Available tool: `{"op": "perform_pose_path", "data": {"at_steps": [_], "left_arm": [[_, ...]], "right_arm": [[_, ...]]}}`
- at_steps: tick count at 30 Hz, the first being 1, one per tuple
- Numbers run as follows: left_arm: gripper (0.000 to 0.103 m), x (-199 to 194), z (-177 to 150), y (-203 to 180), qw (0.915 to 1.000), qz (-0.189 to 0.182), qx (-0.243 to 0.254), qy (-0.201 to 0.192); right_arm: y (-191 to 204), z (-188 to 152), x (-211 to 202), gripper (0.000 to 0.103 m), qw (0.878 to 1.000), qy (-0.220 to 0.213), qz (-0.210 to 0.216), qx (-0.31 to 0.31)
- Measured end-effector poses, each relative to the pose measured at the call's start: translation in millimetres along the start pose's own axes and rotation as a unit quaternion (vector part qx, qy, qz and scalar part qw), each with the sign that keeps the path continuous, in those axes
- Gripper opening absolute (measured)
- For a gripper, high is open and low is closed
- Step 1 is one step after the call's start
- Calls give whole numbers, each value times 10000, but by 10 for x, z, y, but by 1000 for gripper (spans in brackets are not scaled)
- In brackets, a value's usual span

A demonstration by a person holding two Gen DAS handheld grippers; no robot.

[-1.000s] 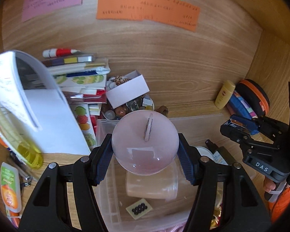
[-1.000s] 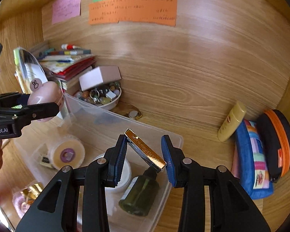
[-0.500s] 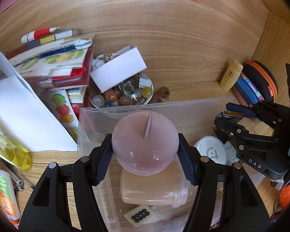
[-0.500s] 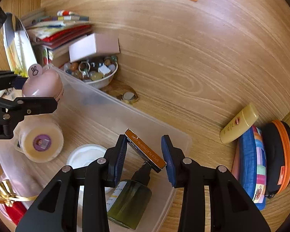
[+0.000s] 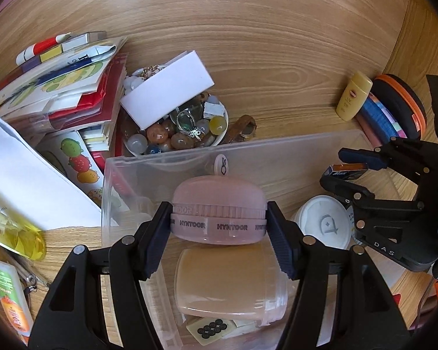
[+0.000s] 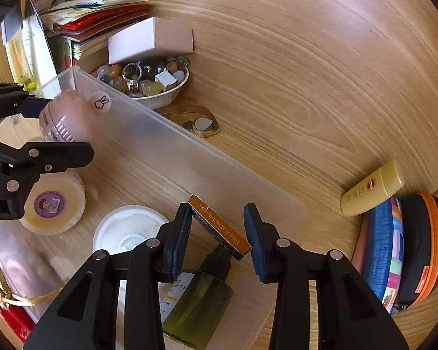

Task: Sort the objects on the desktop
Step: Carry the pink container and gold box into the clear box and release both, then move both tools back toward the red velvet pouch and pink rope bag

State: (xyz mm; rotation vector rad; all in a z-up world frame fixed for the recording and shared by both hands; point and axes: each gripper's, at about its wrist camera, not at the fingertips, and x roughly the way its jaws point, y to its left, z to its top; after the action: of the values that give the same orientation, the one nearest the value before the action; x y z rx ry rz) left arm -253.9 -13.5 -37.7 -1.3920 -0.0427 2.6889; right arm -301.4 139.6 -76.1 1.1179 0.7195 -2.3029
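Wooden desk (image 6: 292, 67) fills both views, and the clear bin (image 5: 277, 148) takes the lower middle of the left-wrist frame, its long wall (image 6: 172, 137) cutting diagonally across the right-wrist frame. Upper left in both, a heap of books (image 5: 73, 87) and papers, with a white sheet (image 5: 23, 180) sloping down the left edge. Far right, an orange-rimmed black case (image 6: 426, 242) stands beside a blue pouch (image 6: 379, 248), a yellow tube (image 6: 370, 192) leaning just above them. The left gripper (image 5: 219, 227) sits low centre, its jaws pressed on either side of a pink jar (image 5: 219, 207) marked HYNTOOR, held over the bin above a beige tub (image 5: 227, 283); the jar's rabbit tag (image 5: 222, 164) pokes up behind. Bowl (image 5: 219, 134) of beads and rings sits just past the bin wall, a white box (image 5: 166, 87) propped on it, a watch (image 6: 203, 124) lying beside. Inside the bin: a white lid (image 6: 125, 233), a green bottle (image 6: 198, 300). The right gripper (image 6: 217, 234), bottom centre of its view, is part open with a slim orange-edged blade box (image 6: 219, 227) wedged slantwise between the pads, one end on each, above the bottle. Smallest: a domino tile (image 5: 210, 326) at the bottom edge.
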Motion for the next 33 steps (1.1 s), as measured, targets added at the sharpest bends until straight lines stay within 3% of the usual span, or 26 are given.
{"op": "perform_pose_path", "data": {"at_steps": [2, 4, 6, 8, 12, 21, 29, 33], "left_arm": [[65, -7, -3, 6, 10000, -19, 2, -8], [72, -29, -4, 8, 10000, -82, 1, -43], [75, -61, -6, -5, 9999, -13, 9, -124], [75, -84, -9, -23, 9999, 53, 42, -158], [78, -190, -8, -49, 9994, 184, 58, -302], [92, -650, -149, -100, 9942, 460, 176, -958], [94, -1040, -444, -105, 9896, 519, 217, -1326], [98, -1184, -578, -93, 9881, 476, 143, -1453]], "right_arm": [[-12, 2, 1, 35, 10000, -25, 47, -39], [-23, -1, -12, 46, 10000, -66, 12, 2], [-27, -8, -63, 67, 9998, -192, 16, 12], [-11, -17, -117, 75, 9994, -337, -120, -10], [53, -35, -162, 76, 9986, -407, -318, -100], [20, -75, -505, 80, 9962, -824, -234, 145], [25, -268, -1048, 81, 9905, -1350, -86, 253], [77, -399, -1322, 88, 9860, -1645, -25, 282]]}}
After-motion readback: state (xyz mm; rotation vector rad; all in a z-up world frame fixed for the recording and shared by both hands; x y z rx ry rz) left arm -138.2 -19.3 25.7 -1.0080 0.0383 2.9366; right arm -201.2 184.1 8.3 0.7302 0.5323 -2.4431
